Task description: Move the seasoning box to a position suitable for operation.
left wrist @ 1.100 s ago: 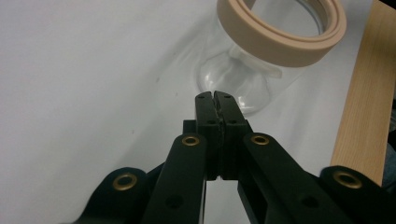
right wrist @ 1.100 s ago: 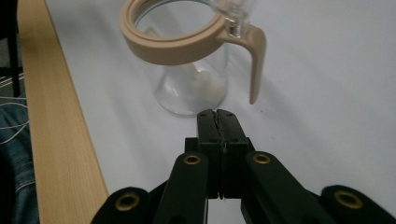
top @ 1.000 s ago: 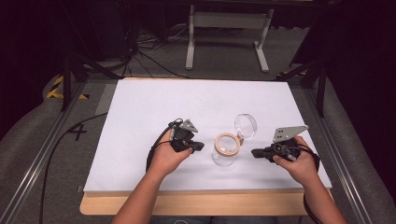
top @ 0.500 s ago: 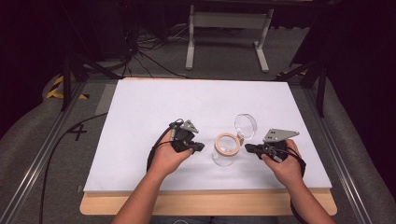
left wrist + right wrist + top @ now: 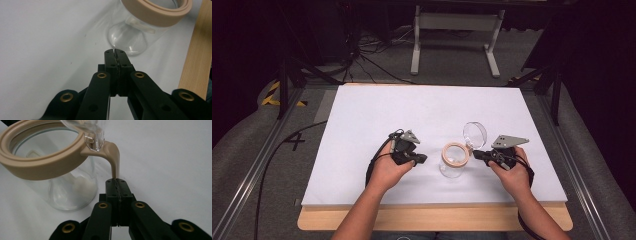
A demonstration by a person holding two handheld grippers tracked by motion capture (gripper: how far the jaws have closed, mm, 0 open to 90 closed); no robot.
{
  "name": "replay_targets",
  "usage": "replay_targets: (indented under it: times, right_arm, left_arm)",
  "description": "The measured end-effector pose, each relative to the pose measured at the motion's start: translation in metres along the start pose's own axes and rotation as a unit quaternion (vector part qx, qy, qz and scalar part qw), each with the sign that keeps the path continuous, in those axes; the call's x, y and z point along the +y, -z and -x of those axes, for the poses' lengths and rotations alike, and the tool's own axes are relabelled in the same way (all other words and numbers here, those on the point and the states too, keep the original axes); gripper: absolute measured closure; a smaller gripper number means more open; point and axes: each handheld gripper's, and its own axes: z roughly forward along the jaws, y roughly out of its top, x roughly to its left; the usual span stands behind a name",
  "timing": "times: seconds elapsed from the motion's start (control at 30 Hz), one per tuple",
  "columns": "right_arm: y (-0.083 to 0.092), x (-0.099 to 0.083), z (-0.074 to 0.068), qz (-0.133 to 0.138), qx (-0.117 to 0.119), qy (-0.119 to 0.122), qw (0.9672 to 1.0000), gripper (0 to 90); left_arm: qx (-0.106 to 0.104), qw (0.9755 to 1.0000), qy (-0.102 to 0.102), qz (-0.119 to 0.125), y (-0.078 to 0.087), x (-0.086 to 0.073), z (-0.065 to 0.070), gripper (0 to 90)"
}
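While both hands rest low on the white table point(image 5: 362, 120), left gripper point(image 5: 421, 159) sits left of centre in the high view, jaws clenched on nothing, tips just short of the jar point(image 5: 453, 162). Jar stands at centre-right, upright, glass lid point(image 5: 475, 134) swung open behind it. Right gripper point(image 5: 477, 154), jaws pressed together and empty, sits just under the tan seal tab point(image 5: 113, 157). Judgement: glass is rigid, slick, breakable; grip the rubber ring point(image 5: 37, 167), not the wall.
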Motion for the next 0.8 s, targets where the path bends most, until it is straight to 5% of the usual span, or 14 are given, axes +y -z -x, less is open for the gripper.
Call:
replay_targets:
  times: [0.5, 0.8]
  right_arm:
    - [-0.024, 0.006, 0.016, 0.009, -0.001, 0.009, 0.9999, 90.0]
    - [0.001, 0.001, 0.015, 0.018, -0.007, -0.003, 0.9998, 90.0]
  left_arm:
    - [0.006, 0.9997, 0.022, -0.002, 0.002, -0.015, -0.004, 89.6]
    - [0.005, 0.9992, 0.03, 0.027, -0.027, -0.006, -0.007, 89.6]
